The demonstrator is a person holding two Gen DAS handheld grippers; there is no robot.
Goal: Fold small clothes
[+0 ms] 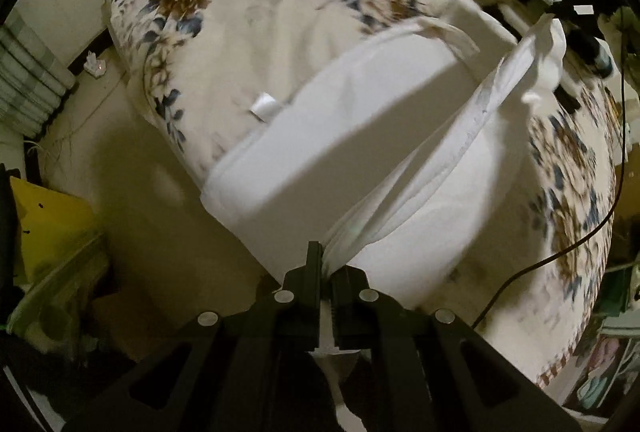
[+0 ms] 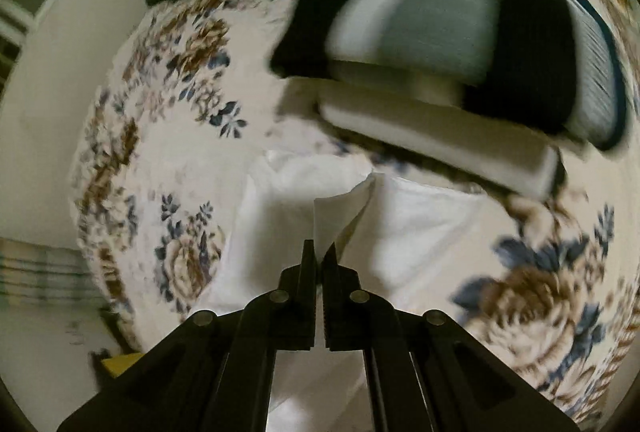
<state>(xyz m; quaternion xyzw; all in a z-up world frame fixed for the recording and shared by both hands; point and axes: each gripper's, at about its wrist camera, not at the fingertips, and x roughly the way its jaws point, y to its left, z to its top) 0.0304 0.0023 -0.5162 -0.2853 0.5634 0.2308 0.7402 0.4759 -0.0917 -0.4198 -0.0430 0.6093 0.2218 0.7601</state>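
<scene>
Left wrist view: a white garment [image 1: 340, 135] is held over the floral bed [image 1: 248, 11], its edge clamped in the left gripper [image 1: 326, 264]. Another edge is pinched by the right gripper [image 2: 320, 252], jaws together.

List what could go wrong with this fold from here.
1. The left tool pinches only a thin edge of the white garment; it may slip free.
2. The right tool grips just a corner, so the cloth could sag unevenly.
3. The folded stack lies close and could get knocked.
</scene>
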